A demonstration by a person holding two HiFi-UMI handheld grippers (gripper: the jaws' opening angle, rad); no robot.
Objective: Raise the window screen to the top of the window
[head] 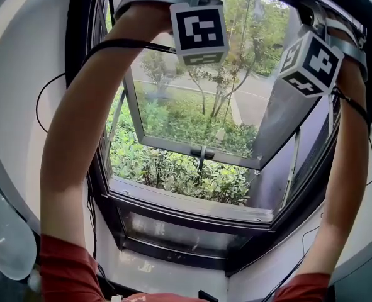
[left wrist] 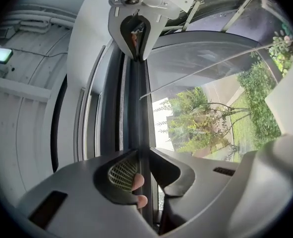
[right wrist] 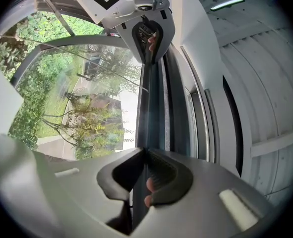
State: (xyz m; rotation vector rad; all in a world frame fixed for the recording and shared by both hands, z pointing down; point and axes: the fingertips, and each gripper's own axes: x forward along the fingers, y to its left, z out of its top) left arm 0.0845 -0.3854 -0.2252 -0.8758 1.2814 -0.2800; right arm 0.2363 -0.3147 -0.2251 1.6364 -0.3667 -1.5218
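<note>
Left gripper [left wrist: 145, 155] and right gripper [right wrist: 144, 155] each clamp the screen bar [left wrist: 139, 108], which runs straight between them, seemingly near the top of the window frame [head: 78, 8].

— What is carrying it all?
— I am looking down on a dark window frame [head: 173, 211] that is standing on a white sill [head: 173, 270].
— And what is sitting on the frame?
— 1 sash [head: 160, 142] is tilting outward from it, with 1 dark handle [head: 201, 151] on its lower rail. The dark screen bar [left wrist: 136, 108] I am holding is running across the frame.
</note>
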